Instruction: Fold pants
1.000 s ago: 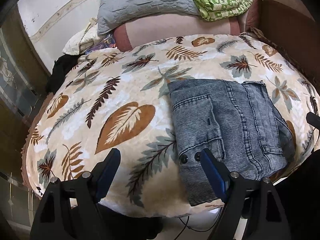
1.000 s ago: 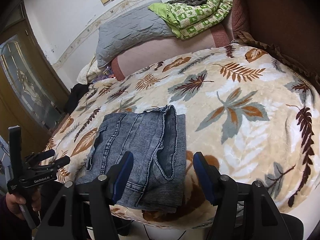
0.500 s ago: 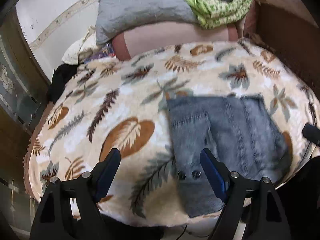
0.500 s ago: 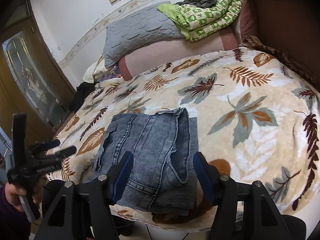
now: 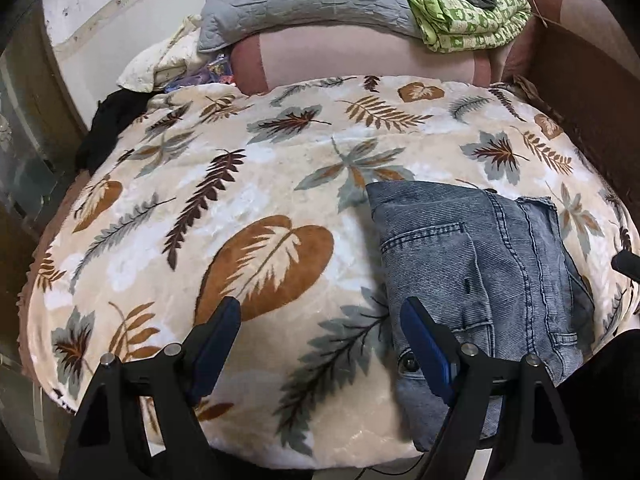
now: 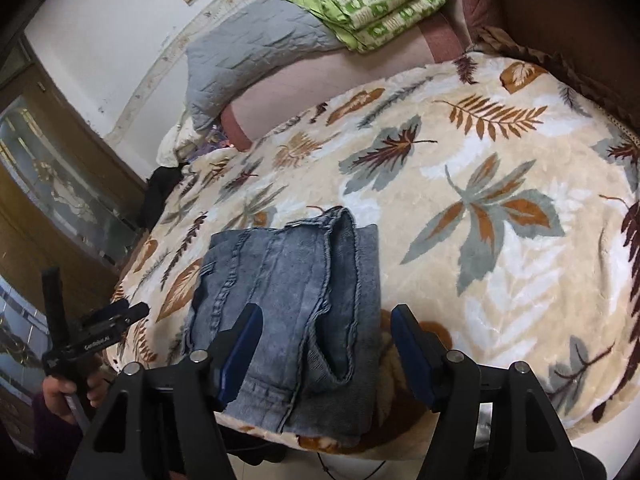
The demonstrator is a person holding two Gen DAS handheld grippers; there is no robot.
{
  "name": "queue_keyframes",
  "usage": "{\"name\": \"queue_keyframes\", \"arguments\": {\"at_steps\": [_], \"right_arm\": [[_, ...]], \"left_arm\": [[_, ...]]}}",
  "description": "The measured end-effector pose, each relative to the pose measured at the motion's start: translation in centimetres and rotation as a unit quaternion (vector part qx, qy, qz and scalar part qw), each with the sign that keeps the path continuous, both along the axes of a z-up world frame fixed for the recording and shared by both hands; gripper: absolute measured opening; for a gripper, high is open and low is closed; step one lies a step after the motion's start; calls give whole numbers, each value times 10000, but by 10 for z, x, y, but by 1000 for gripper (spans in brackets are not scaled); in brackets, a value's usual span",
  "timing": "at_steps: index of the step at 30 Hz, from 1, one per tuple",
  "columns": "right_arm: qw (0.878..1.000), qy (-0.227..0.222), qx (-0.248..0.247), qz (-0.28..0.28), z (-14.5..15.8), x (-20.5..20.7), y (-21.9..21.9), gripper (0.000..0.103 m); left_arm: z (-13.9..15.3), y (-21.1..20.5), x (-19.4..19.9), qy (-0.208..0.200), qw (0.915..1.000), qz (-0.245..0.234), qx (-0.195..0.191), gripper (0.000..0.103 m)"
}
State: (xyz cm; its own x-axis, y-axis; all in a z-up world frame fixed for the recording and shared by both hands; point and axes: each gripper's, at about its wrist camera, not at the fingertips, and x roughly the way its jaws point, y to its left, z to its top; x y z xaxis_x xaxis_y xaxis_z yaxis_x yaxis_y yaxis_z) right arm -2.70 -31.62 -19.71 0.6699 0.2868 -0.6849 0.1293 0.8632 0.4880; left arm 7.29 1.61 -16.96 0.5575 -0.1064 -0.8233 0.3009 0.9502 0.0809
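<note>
Folded denim pants [image 6: 288, 304] lie on the leaf-print blanket [image 6: 500, 208] just ahead of our empty, wide-spread right gripper [image 6: 326, 344] & right of the likewise empty, spread left gripper [image 5: 320, 344]; fabric prob. heavy, limp, non-slip, so we'd grip thick hem/waistband edges.

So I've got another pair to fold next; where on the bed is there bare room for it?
Left of the folded jeans, the blanket lies bare to its left edge. Right of them is open too. It's crowded at the head: gray pillow, green quilt.
</note>
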Motion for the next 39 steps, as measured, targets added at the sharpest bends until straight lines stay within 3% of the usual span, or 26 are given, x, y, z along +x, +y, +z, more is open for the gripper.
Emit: {"name": "queue_keyframes", "arguments": {"at_steps": [8, 16, 20, 29, 34, 39], "right_arm": [[9978, 518, 388, 132, -35, 32, -7, 71], [9957, 653, 634, 183, -55, 52, -13, 71], [9950, 688, 705, 171, -59, 58, -16, 71], [9929, 688, 970, 57, -65, 67, -27, 71], [9945, 676, 779, 154, -63, 66, -20, 71], [9938, 683, 856, 204, -65, 67, -18, 71]], "left_arm": [[-30, -5, 18, 604, 9969, -181, -463, 82], [-45, -24, 38, 1229, 9812, -517, -1392, 82], [-50, -35, 47, 1368, 9761, -602, -1576, 82], [-55, -46, 50, 1384, 9797, -621, -1312, 82], [-63, -48, 52, 1495, 9763, -503, -1482, 82], [-58, -58, 45, 1185, 9852, -524, -1119, 82]]}}
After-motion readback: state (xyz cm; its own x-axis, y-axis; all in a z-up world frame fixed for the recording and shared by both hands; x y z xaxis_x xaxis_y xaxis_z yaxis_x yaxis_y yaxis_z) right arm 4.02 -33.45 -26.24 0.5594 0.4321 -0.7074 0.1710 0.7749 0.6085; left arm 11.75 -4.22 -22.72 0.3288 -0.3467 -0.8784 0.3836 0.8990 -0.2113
